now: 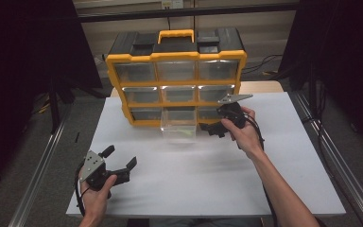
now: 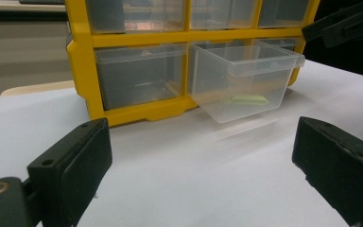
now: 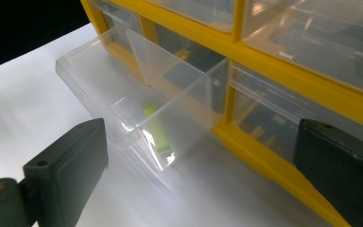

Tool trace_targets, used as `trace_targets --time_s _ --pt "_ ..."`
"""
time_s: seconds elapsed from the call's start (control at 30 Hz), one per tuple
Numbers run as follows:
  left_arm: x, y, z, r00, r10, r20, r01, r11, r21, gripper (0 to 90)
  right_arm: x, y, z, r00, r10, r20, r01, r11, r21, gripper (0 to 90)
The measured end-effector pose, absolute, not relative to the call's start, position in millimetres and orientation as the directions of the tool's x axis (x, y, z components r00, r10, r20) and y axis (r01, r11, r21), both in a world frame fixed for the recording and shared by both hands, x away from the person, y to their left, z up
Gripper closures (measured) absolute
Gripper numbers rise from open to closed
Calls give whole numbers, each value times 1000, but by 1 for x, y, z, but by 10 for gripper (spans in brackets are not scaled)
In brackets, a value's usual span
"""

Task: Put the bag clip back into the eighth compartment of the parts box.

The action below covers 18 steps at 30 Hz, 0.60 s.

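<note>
Two hands come in from the near edge of the white table (image 1: 274, 184), each carrying a gripper, and the yellow organizer (image 1: 176, 85) at the far edge is the landmark. Nearest, well in front of the organizer's left corner, the left hand (image 1: 94, 194) rests low over the table with the left gripper (image 1: 121, 158) aimed at the organizer, its jaws spread wide and bare. Farther on, the right forearm stretches forward and the right hand (image 1: 243, 135) holds the right gripper (image 1: 211, 129) just right of the clear drawer (image 1: 178, 127), jaws wide apart, nothing between them. That drawer is pulled out of the organizer's bottom middle slot, a small green piece (image 3: 156, 125) lying inside. Dark curtains flank the room behind the organizer.
</note>
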State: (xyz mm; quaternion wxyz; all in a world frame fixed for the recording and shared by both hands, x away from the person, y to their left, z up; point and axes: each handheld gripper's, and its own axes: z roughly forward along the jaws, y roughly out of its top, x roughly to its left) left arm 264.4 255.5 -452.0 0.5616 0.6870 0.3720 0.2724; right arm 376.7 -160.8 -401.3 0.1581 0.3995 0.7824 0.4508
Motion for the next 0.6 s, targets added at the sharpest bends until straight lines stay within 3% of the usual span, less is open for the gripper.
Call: trace_targets --time_s 0.6 --pt "264 256 -451 575 817 -45 210 -95 973 57 341 -195 -409 -583 802 127 426 169 889 26"
